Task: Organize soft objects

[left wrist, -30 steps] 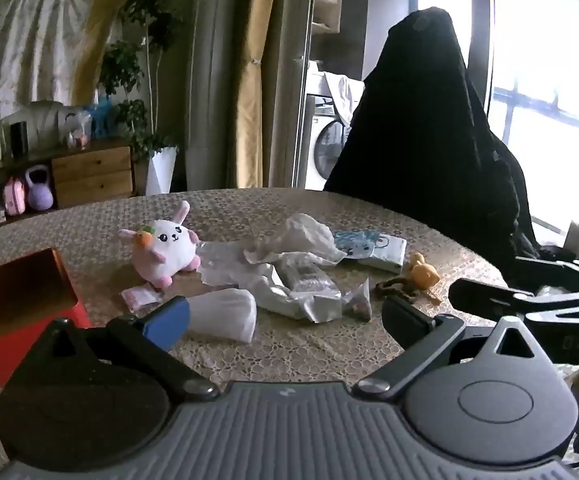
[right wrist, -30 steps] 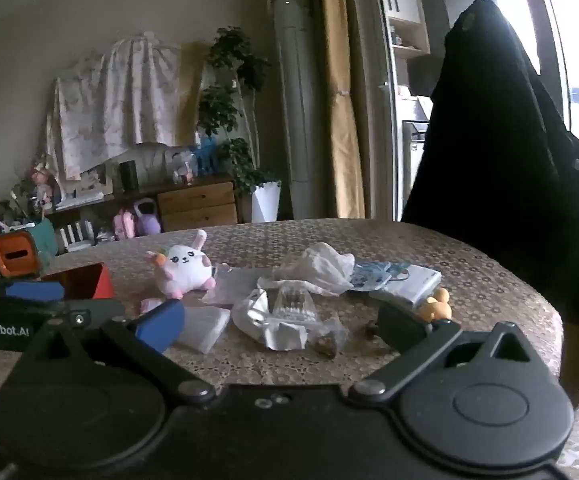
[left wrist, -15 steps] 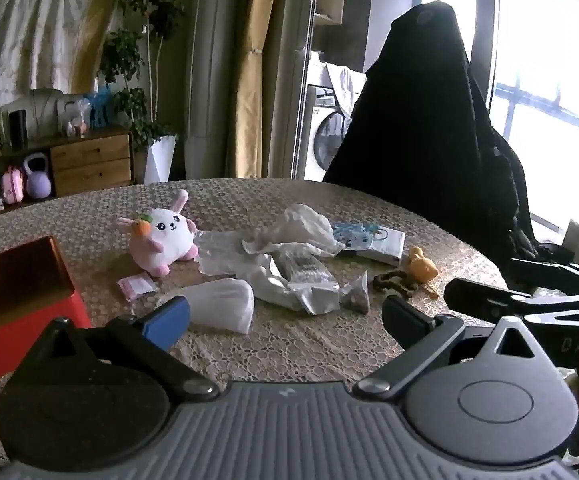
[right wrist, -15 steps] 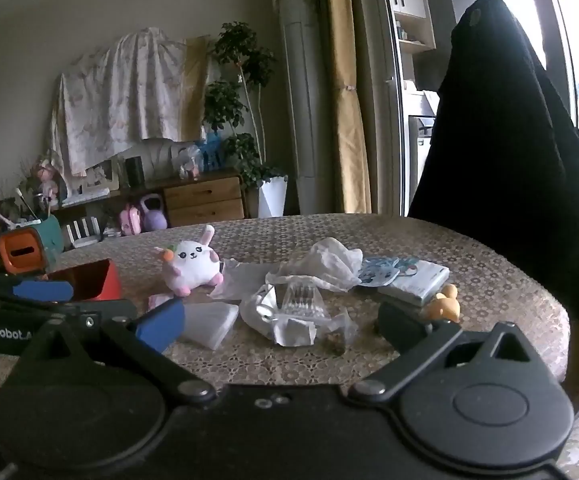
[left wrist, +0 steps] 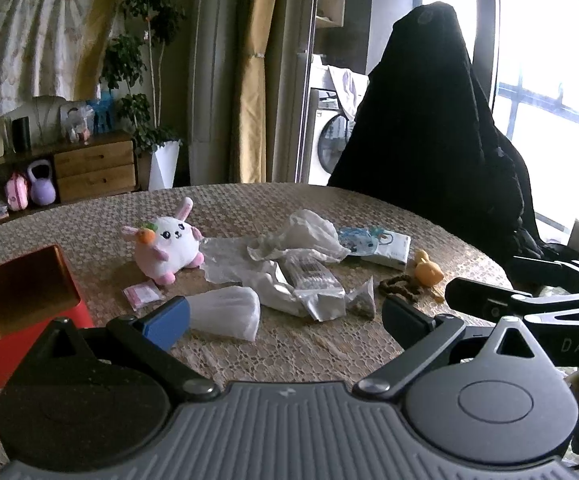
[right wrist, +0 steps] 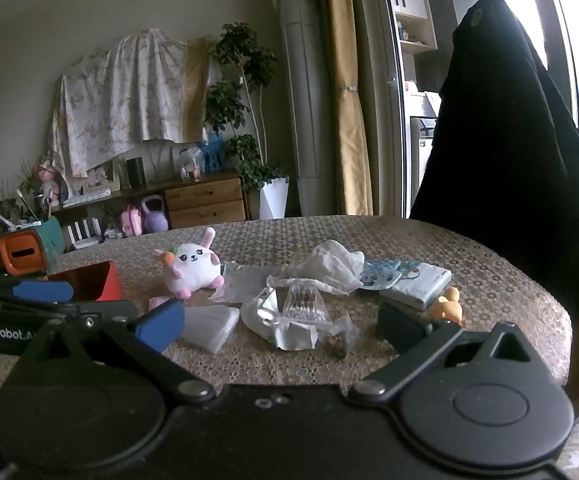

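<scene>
A white and pink plush rabbit (left wrist: pixel 169 246) (right wrist: pixel 193 270) sits on the round table, left of a heap of crumpled white plastic bags (left wrist: pixel 289 264) (right wrist: pixel 301 292). A white folded pouch (left wrist: pixel 225 312) (right wrist: pixel 209 326) lies nearest me. A small yellow duck toy (left wrist: pixel 427 270) (right wrist: pixel 447 310) and a tissue pack (left wrist: pixel 385 246) (right wrist: pixel 415 282) lie at the right. My left gripper (left wrist: pixel 285 318) is open and empty above the near table edge. My right gripper (right wrist: pixel 281 326) is open and empty too; it also shows in the left wrist view (left wrist: pixel 529 296).
A red open box (left wrist: pixel 21 300) (right wrist: pixel 89 282) stands at the table's left. A dark bead string (left wrist: pixel 399 284) lies by the duck. A chair draped in black cloth (left wrist: pixel 441 128) stands behind the table at the right. The lace tablecloth (left wrist: pixel 289 356) covers the table.
Both grippers have drawn back and risen slightly, so the table objects sit a little farther and lower in view. Both stay open. Nothing on the table has moved.
</scene>
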{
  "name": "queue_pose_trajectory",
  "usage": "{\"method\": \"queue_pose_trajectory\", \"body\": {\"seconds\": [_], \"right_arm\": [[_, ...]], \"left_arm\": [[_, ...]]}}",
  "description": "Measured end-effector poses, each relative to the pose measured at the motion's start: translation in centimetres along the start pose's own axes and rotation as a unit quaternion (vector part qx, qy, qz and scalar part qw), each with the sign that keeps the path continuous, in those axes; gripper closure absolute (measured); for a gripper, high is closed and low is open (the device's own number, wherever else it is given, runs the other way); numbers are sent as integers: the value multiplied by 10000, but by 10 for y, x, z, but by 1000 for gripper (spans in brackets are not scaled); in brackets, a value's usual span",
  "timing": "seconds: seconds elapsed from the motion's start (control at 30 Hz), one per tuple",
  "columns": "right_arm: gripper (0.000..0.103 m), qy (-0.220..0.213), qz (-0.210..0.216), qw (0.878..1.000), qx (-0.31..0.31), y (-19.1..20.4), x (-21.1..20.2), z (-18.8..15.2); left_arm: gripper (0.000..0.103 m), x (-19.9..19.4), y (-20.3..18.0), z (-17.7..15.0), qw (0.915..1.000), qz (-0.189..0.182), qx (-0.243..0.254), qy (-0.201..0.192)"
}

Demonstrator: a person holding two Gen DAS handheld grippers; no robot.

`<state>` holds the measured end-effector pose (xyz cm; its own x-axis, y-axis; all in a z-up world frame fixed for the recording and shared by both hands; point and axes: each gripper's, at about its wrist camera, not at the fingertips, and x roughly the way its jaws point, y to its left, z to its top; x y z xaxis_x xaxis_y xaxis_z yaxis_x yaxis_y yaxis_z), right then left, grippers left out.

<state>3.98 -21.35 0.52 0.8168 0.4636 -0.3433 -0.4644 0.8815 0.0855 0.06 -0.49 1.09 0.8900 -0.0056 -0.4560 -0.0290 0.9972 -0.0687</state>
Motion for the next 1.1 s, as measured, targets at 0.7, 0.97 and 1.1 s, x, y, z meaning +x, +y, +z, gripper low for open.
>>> {"method": "queue_pose_trajectory", "body": {"seconds": [0.7,0.97,1.1], "right_arm": [[0,-60,-91,9999,15,-3,18,8],[0,-126,-101,9998,97,-10,20,14],[0,-114,-4,9999,80,-9,23,12]], "left_arm": [[0,15,7,11,9999,-118,-115,-16],[0,18,4,14,10000,-42,-44,-23],[0,22,10,17,9998,34,-172,35]]}}
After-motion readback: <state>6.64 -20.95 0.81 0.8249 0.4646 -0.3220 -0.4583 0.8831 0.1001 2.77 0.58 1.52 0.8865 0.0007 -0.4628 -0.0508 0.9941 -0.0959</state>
